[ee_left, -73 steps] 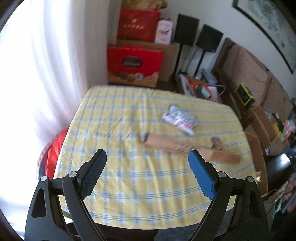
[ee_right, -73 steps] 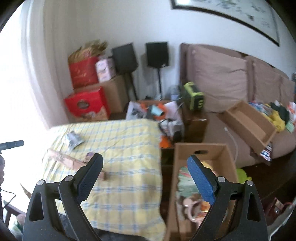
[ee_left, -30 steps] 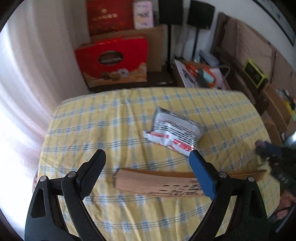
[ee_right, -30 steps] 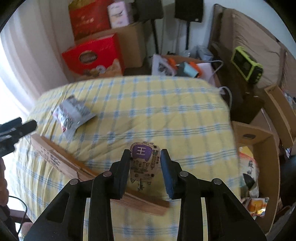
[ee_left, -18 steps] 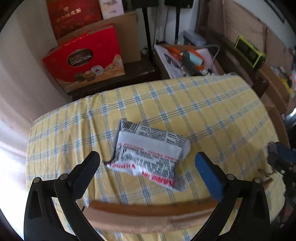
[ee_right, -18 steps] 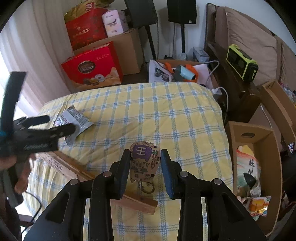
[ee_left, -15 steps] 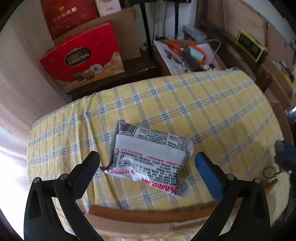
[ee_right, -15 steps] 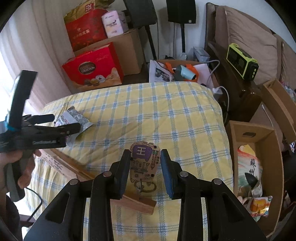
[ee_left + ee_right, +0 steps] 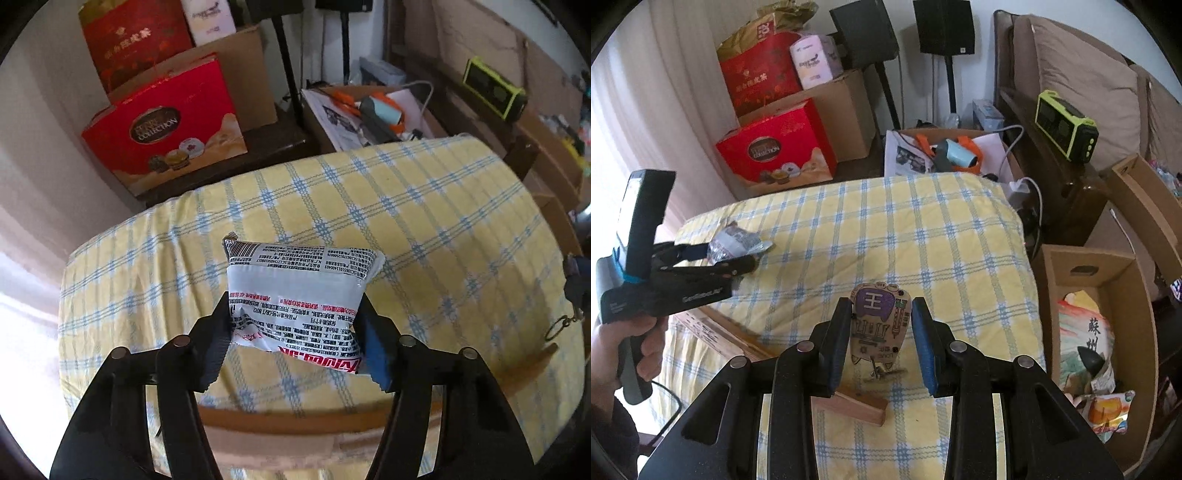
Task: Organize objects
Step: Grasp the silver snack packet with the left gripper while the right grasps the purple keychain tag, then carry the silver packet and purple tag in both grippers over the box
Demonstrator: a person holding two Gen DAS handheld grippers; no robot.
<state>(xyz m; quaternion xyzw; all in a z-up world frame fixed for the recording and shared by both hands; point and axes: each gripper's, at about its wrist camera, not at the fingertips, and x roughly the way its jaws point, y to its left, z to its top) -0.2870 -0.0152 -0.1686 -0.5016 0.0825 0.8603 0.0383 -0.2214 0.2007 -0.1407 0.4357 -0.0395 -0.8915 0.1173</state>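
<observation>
Left wrist view had the left tool (image 9: 293, 341) just closing its jaws onto the snack packet (image 9: 299, 295), lying on the checked bench (image 9: 424, 221). Puffy wrapper, so it could've slipped out. Right tool (image 9: 881, 345) clamped a wooden keychain tag (image 9: 877, 319), storage box (image 9: 1148, 332) farther right.

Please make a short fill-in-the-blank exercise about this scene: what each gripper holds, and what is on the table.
1. The left gripper is closed on a silver ____ printed with black and red text.
2. The right gripper holds a flat wooden tag that has a ____ patch near its top.
3. The table is covered with a checked cloth, blue on ____.
4. A long ____ box lies on the cloth below the tag.

Missing words: packet; purple; yellow; cardboard
</observation>
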